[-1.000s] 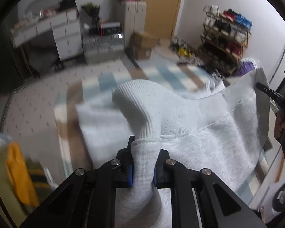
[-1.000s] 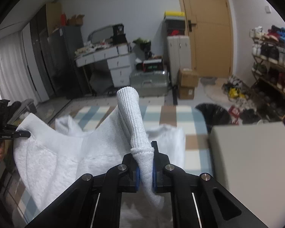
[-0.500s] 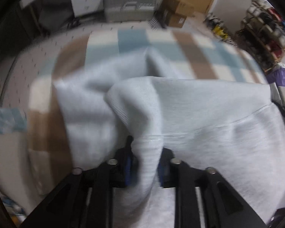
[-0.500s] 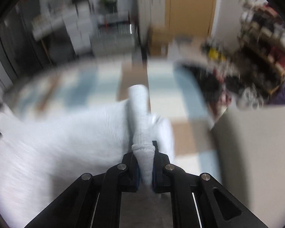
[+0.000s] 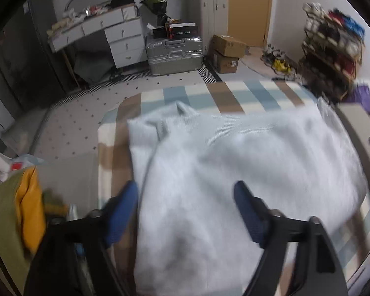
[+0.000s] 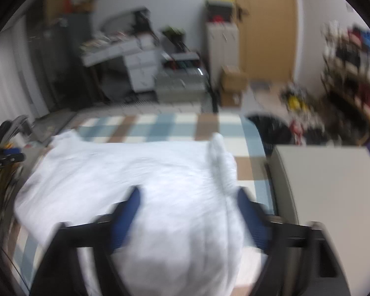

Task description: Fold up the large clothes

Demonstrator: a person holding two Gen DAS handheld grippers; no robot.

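A large light-grey sweatshirt [image 5: 234, 162] lies spread on a checked blue, brown and cream cloth [image 5: 209, 96]. My left gripper [image 5: 186, 197] hangs over its near left part, jaws opening wide, blue pads [image 5: 120, 209] clear of the fabric. In the right wrist view the same sweatshirt [image 6: 135, 172] lies flat, with a ribbed cuff [image 6: 218, 150] sticking up near the right pad. My right gripper [image 6: 188, 202] is also opening, with the fabric below and between its fingers but not pinched. The picture is blurred.
A yellow and olive pile of clothes [image 5: 19, 212] sits at the left. A beige surface [image 6: 333, 185] lies to the right. A silver suitcase [image 5: 174, 51], cardboard boxes [image 5: 227, 51], a white desk [image 5: 98, 29] and a shoe rack [image 5: 333, 49] stand beyond.
Both grippers held the sweatshirt's ribbed cuffs up, swung down over the checked cloth, then opened and let go. The sweatshirt now lies flat instead of hanging.
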